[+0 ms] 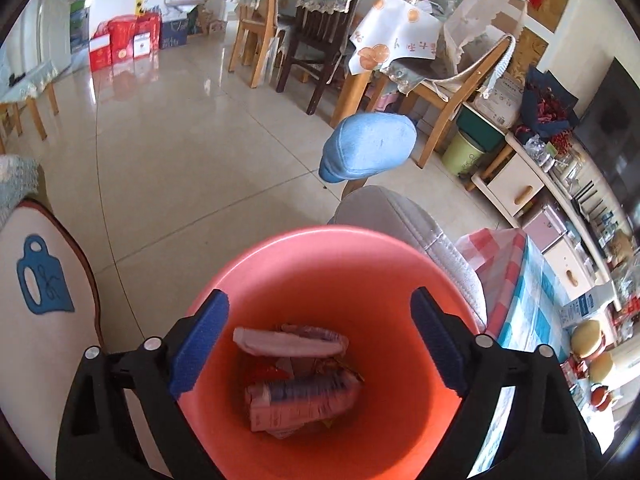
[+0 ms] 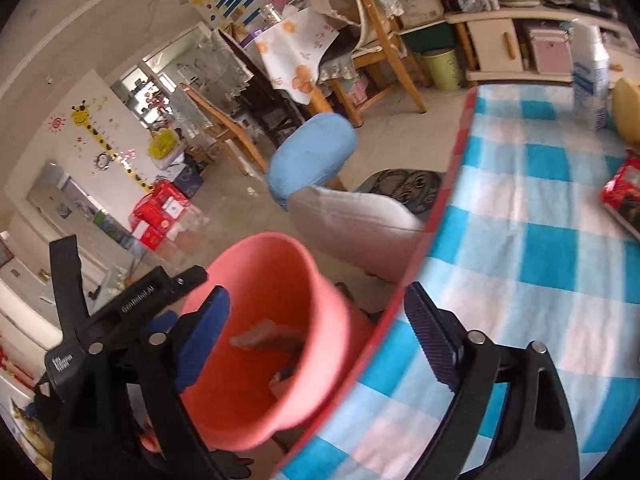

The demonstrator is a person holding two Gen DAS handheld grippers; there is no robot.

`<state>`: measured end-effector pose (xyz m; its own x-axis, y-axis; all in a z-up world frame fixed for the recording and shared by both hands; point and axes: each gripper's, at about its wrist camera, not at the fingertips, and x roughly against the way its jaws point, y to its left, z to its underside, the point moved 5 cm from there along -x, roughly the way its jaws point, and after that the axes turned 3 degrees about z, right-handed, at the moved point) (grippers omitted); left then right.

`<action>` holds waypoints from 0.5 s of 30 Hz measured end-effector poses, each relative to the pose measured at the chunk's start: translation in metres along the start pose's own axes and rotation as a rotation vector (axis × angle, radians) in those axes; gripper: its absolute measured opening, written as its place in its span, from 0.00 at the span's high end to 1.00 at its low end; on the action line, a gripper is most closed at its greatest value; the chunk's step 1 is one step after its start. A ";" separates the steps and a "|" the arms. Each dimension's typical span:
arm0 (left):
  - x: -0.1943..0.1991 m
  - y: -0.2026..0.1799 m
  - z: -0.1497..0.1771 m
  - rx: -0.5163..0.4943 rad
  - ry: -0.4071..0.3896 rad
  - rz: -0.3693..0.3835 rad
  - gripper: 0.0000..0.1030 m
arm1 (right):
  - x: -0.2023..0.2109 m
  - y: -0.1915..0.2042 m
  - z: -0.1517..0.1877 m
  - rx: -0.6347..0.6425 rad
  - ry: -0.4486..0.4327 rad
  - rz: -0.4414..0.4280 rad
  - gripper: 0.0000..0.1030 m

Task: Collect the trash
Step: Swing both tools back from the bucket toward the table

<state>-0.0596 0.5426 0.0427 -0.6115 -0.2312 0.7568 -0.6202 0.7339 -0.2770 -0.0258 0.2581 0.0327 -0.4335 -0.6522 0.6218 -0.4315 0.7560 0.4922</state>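
A round pink plastic bin [image 1: 320,264] stands upright on the floor, just beside the edge of the table with the blue and white checked cloth [image 2: 540,240]. The bin is open at the top. At its bottom lies a small pile of trash: a flat white and purple wrapper [image 1: 290,340] on top, a crushed blue and white carton [image 1: 298,402] below it, and bits of red and yellow wrapper between them.

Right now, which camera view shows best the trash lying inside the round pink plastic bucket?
The left wrist view: it looks straight down into the round pink plastic bucket, so the crumpled wrappers and flattened carton on its floor show clearly. The right wrist view sees the bucket from the side, blurred, with only a few pieces inside.
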 end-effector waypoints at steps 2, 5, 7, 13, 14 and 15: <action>0.003 -0.011 -0.002 -0.033 -0.016 -0.007 0.08 | 0.010 -0.010 0.004 0.014 -0.012 0.033 0.09; 0.007 -0.028 0.000 -0.101 -0.037 -0.021 0.08 | 0.024 -0.025 0.011 0.049 -0.028 0.096 0.09; 0.008 -0.040 0.001 -0.151 -0.053 -0.050 0.08 | 0.031 -0.033 0.016 0.070 -0.035 0.129 0.09; 0.017 -0.074 0.010 -0.259 -0.088 -0.037 0.08 | 0.054 -0.051 0.033 0.137 -0.046 0.204 0.09; 0.018 -0.080 0.012 -0.272 -0.094 -0.031 0.08 | 0.057 -0.053 0.035 0.145 -0.048 0.212 0.09; 0.020 -0.084 0.014 -0.285 -0.101 -0.028 0.08 | 0.061 -0.055 0.037 0.151 -0.050 0.220 0.08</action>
<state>-0.0268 0.4676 0.0729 -0.6508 -0.3059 0.6949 -0.4838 0.8725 -0.0689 -0.0577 0.1747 0.0209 -0.5667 -0.4782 0.6710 -0.4344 0.8654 0.2498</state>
